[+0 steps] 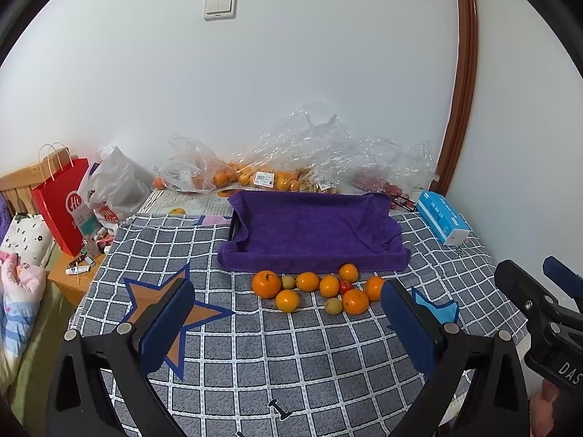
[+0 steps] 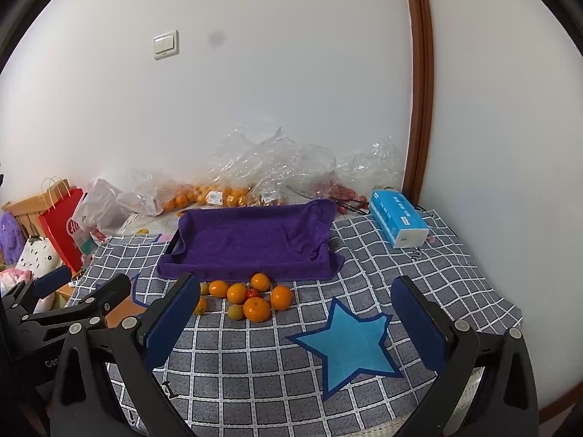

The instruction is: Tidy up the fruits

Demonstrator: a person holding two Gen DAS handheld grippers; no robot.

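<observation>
A home, most likely a bedroom. Bench under a grey checked cloth [image 1: 291,357] with star patches, pushed against a plain white wall carrying a light switch [image 1: 219,6] at 12 o'clock. Wooden door frame [image 1: 462,83] at 2 o'clock. Soft toys [image 1: 25,240] and bedding at 9 o'clock beside a red shopping bag [image 1: 62,204]. Grocery bags of fruit [image 1: 255,174] along the wall, tissue pack [image 1: 442,218] at 3 o'clock

A matt purple terry towel [image 1: 313,229] drapes the tray, glossy oranges [image 1: 266,284] lie on woven checked cloth [image 1: 291,364].
</observation>
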